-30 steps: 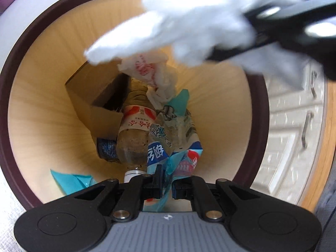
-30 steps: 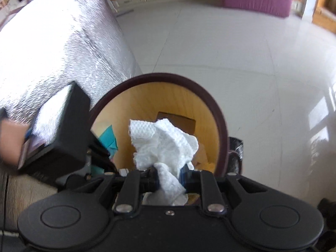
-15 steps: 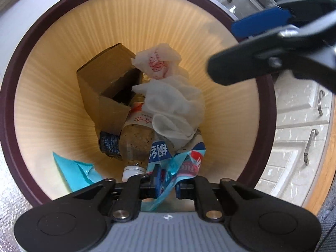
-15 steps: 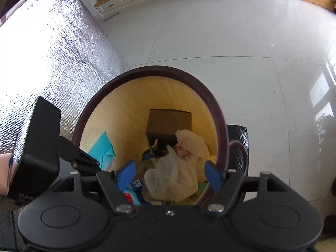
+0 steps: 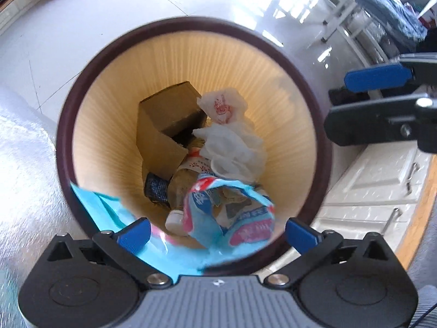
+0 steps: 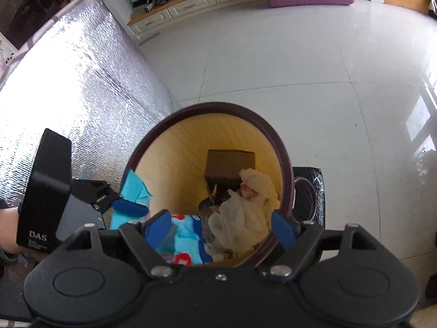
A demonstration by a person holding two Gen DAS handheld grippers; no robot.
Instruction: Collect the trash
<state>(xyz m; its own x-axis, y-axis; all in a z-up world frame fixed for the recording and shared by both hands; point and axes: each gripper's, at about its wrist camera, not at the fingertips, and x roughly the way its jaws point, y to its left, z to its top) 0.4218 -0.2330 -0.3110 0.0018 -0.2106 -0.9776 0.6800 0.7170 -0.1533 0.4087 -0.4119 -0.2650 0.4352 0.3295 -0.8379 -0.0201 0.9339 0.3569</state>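
With both grippers spread wide over the bin (image 5: pixel 65 125), the step in hand appears to be the drop itself, and it looks all but finished. The left gripper (image 5: pixel 218 232) holds nothing; its blue pads (image 5: pixel 135 233) stand well apart, and the blue wrapper (image 5: pixel 232 213) lies below them, inside the bin near its front wall. The right gripper (image 6: pixel 218 225) is likewise wide and empty, hanging just above the rim, with the white paper towel (image 6: pixel 240 218) resting on top of the pile beneath it.

To finish the step well, lift each gripper straight up and clear of the rim before swinging away, so that neither pad drags a loose edge back out. Note the second sheet of blue film (image 5: pixel 103 205): it drapes at or over the near rim beside the left pads, and could snag or slide out.

Materials:
- Bin: round, dark maroon rim, pale ribbed inner wall.
- Wrapper: thin glossy film, crumpled, printed red and white.
- Paper towel: soft, embossed, loosely bunched.
- Cardboard box (image 5: pixel 164 125): stiff, brown, open, tilted against the wall.
- Plastic bottle (image 5: pixel 183 186): clear, labelled, white cap toward the camera.
- Small white bag (image 5: pixel 222 106): thin, crinkled, red print.
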